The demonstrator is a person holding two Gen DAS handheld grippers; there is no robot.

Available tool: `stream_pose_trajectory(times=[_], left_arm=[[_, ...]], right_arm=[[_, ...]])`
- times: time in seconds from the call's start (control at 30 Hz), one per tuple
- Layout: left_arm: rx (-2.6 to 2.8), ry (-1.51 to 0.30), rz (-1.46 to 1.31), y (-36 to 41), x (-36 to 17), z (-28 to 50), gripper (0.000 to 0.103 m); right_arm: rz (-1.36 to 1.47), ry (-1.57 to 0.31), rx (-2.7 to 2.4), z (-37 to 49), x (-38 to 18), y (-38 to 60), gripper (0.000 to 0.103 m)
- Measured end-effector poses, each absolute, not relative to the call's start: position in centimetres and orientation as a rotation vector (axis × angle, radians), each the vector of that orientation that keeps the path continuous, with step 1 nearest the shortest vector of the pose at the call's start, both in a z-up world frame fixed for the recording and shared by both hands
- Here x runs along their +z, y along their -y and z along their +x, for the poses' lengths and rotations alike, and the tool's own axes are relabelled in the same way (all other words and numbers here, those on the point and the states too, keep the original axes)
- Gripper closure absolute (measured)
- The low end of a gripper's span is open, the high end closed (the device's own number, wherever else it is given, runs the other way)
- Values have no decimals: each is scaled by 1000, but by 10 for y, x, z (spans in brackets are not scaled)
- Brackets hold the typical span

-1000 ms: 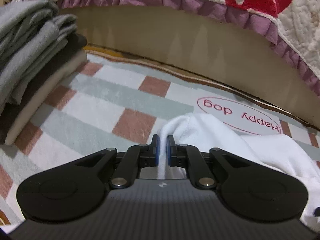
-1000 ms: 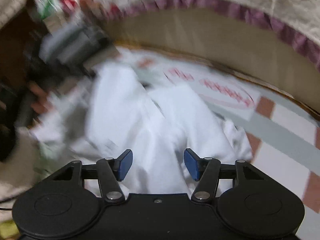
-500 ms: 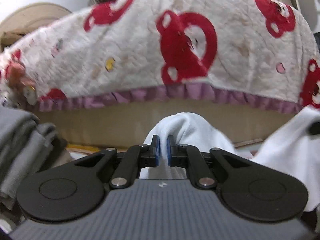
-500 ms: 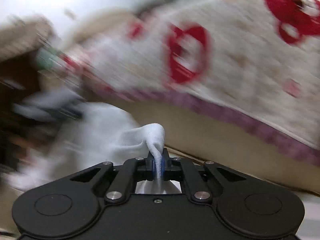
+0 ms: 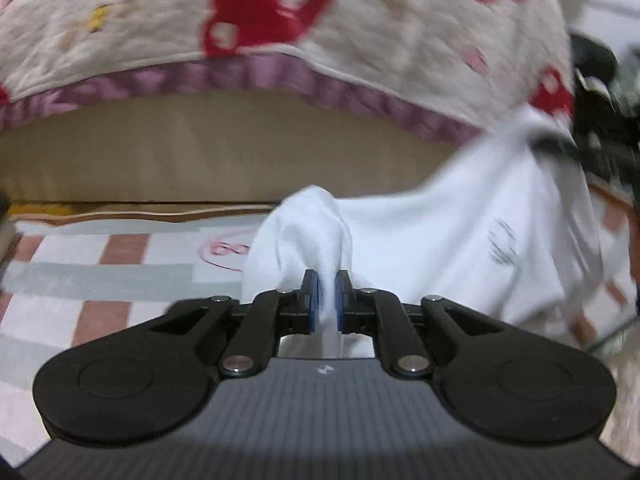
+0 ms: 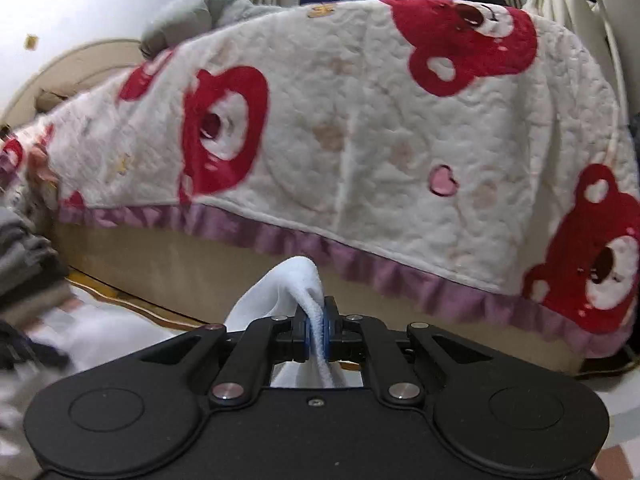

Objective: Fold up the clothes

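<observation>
My left gripper [image 5: 327, 300] is shut on a bunched edge of a white garment [image 5: 460, 248]. The garment hangs stretched to the right above the checked floor mat [image 5: 100, 276], up toward the other gripper at the right edge. My right gripper [image 6: 316, 334] is shut on another fold of the same white garment [image 6: 280, 292], held up in front of the bed. The rest of the cloth drops out of sight below both grippers.
A bed with a white quilt printed with red bears [image 6: 360, 140] and a purple frill [image 5: 280, 80] fills the background, over a beige base [image 5: 200, 152]. A stack of folded grey clothes [image 6: 24, 256] sits at the left.
A second ago the right gripper was open over the garment on the mat; it has shut on the cloth. Both grippers have lifted the garment off the mat and spread it between them.
</observation>
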State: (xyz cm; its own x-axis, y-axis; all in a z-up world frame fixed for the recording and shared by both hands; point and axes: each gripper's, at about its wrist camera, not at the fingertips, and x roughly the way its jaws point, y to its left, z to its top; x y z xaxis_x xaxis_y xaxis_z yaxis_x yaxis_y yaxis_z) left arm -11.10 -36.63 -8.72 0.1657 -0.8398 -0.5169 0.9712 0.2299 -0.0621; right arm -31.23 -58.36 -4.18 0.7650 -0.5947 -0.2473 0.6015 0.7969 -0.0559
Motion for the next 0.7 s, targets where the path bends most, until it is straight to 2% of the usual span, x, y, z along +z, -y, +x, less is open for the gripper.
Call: stream_pose_trajectory(times=[0.13, 0.3, 0.37, 0.43, 0.57, 0.6, 0.67, 0.7], left_arm=[[-1290, -459, 410, 370, -90, -120, 66], [-1158, -543, 280, 358, -80, -84, 51], [-1123, -575, 236, 357, -83, -67, 41], [-1131, -647, 202, 364, -94, -52, 25], [-1215, -956, 190, 384, -135, -40, 23], [-1196, -979, 199, 387, -143, -42, 26], [-1175, -894, 254, 388, -141, -46, 58], [-1157, -832, 284, 387, -136, -47, 98]], right_arm=[[-14, -312, -671, -310, -46, 582, 96], [41, -312, -680, -317, -47, 585, 96], [42, -313, -684, -315, -48, 586, 96], [47, -308, -684, -314, -48, 586, 96], [90, -271, -656, -317, -48, 590, 96], [114, -257, -637, -318, -48, 593, 96], [200, -223, -580, -320, -49, 603, 96], [244, -214, -553, -319, -50, 608, 96]])
